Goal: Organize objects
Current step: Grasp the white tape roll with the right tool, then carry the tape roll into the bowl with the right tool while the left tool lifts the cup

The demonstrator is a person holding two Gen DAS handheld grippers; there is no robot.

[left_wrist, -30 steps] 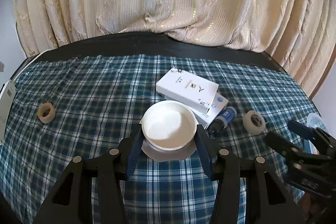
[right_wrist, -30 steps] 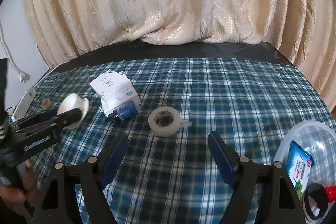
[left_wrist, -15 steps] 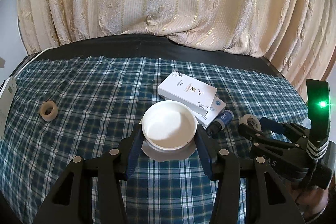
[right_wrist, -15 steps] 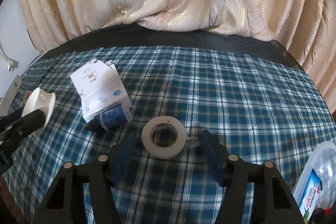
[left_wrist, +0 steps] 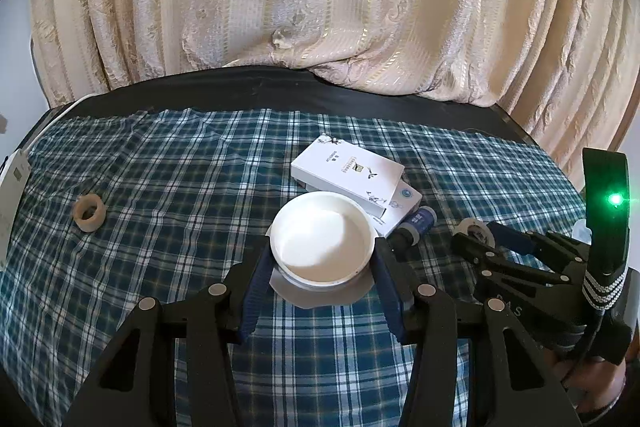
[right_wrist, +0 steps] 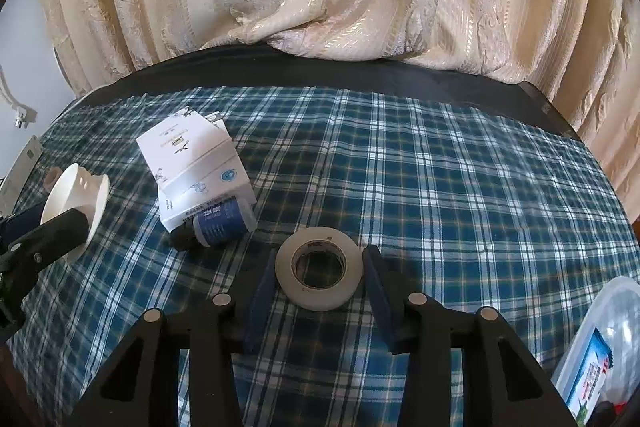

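White tape roll (right_wrist: pixel 319 274) lay on the checked desk (right_wrist: pixel 440 187), clamped between the right gripper (right_wrist: pixel 319 277) fingers; the left gripper (left_wrist: pixel 322 259) fingers held a white dish (left_wrist: pixel 322 241). Next probably lifting the roll toward the plastic box (right_wrist: pixel 608 311) at near right.

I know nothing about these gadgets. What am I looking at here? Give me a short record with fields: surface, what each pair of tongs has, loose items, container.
surface: blue plaid cloth over a dark table, cream curtain behind
left tongs: closed on a white dish, held above the cloth
right tongs: closed around a white tape roll lying on the cloth
loose items: two stacked white boxes, a small blue bottle lying against them, a beige ring far off to the left
container: clear plastic tub at the right edge, packets inside
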